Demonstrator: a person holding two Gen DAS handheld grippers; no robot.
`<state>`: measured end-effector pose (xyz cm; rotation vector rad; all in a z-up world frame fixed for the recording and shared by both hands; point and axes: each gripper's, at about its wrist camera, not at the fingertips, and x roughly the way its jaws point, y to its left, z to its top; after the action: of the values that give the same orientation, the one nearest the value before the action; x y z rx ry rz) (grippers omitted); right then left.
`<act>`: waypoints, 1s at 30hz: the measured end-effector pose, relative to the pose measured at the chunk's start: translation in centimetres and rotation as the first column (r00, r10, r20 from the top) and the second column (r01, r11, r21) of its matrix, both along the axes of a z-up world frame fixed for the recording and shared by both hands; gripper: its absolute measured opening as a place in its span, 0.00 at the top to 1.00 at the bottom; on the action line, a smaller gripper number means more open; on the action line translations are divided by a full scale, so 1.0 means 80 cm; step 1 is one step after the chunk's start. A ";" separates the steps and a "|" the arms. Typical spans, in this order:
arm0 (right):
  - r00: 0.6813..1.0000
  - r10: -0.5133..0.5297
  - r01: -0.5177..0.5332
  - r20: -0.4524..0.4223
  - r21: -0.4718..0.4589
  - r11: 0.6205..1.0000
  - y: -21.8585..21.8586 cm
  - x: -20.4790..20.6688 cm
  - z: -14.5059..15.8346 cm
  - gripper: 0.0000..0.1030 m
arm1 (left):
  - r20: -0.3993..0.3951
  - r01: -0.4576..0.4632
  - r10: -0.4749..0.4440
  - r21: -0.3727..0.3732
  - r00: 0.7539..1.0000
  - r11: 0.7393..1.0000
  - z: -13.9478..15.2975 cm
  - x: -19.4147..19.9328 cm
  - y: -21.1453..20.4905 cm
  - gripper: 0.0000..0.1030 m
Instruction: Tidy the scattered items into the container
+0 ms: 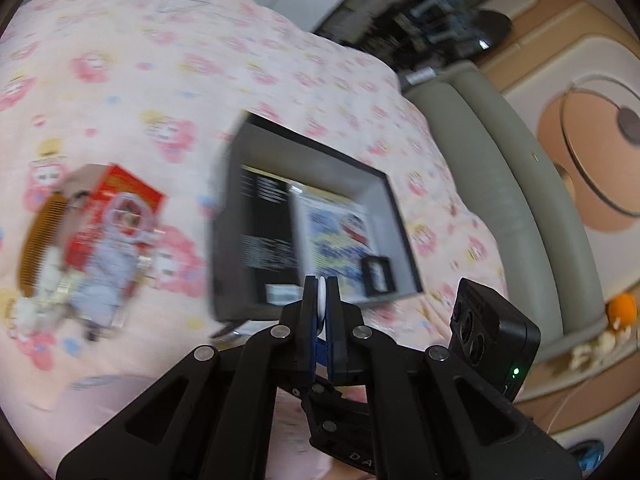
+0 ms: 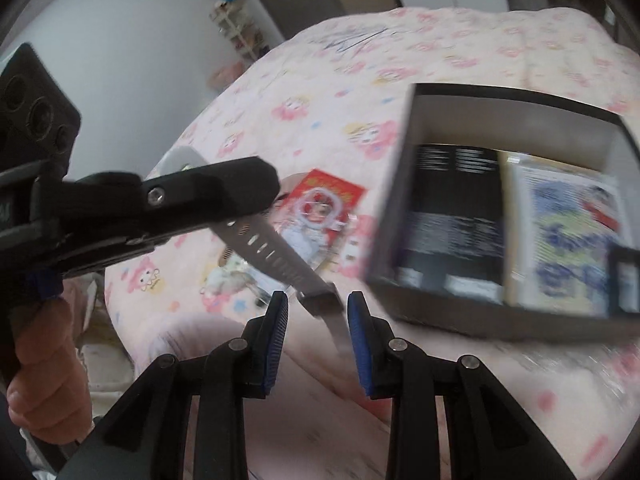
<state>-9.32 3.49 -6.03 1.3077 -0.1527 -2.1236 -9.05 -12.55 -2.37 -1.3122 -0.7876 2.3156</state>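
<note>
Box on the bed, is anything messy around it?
Yes. A red packet and a brown comb lie jumbled on the pink blanket left of the box, not inside it.

A home bedroom: a bed [image 1: 248, 80] covered by a pink cartoon-print quilt [image 2: 460, 52], a grey padded bed frame [image 1: 516, 216], a patterned play mat on the floor [image 1: 592, 92], and a small shelf rack [image 2: 240, 28] against the wall.
</note>
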 end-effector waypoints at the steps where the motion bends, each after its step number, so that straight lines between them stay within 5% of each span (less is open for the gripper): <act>1: 1.000 -0.015 0.015 -0.002 -0.001 1.000 0.017 0.003 0.001 0.74 | 0.004 0.024 -0.024 -0.005 1.000 1.000 0.000 -0.003 0.018 0.99; 9: 0.981 -0.189 0.190 0.033 -0.028 0.981 0.132 0.008 -0.020 0.74 | 0.100 0.189 -0.182 -0.061 0.978 0.980 -0.047 -0.029 0.158 0.99; 14: 0.959 -0.257 0.266 0.121 -0.066 0.962 0.181 -0.003 -0.056 0.72 | 0.154 0.214 -0.210 -0.013 0.966 0.977 -0.079 -0.030 0.180 0.98; 17: 0.949 -0.273 0.291 0.159 -0.107 0.951 0.188 -0.009 -0.077 0.72 | 0.156 0.222 -0.218 -0.006 0.963 0.975 -0.085 -0.026 0.184 0.87; 20: 0.944 -0.283 0.305 0.170 -0.122 0.944 0.192 -0.010 -0.085 0.72 | 0.130 0.186 -0.183 -0.013 0.975 0.982 -0.079 -0.021 0.171 0.81; 23: 0.939 -0.304 0.319 0.161 -0.075 0.945 0.192 -0.012 -0.093 0.73 | 0.130 0.051 -0.050 -0.011 0.990 0.999 -0.081 -0.014 0.137 0.77; 25: 0.933 -0.317 0.331 0.172 -0.058 0.942 0.197 -0.015 -0.101 0.73 | 0.166 -0.030 0.032 -0.016 0.986 0.999 -0.094 -0.007 0.115 0.77; 30: 0.929 -0.312 0.334 0.198 -0.087 0.939 0.198 -0.021 -0.108 0.72 | 0.228 -0.051 0.052 -0.011 0.972 0.999 -0.124 0.005 0.106 0.77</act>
<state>-10.96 19.36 -14.67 1.4853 -0.6017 -2.2175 -8.64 -4.07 -12.28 -1.5989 -0.8964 2.2327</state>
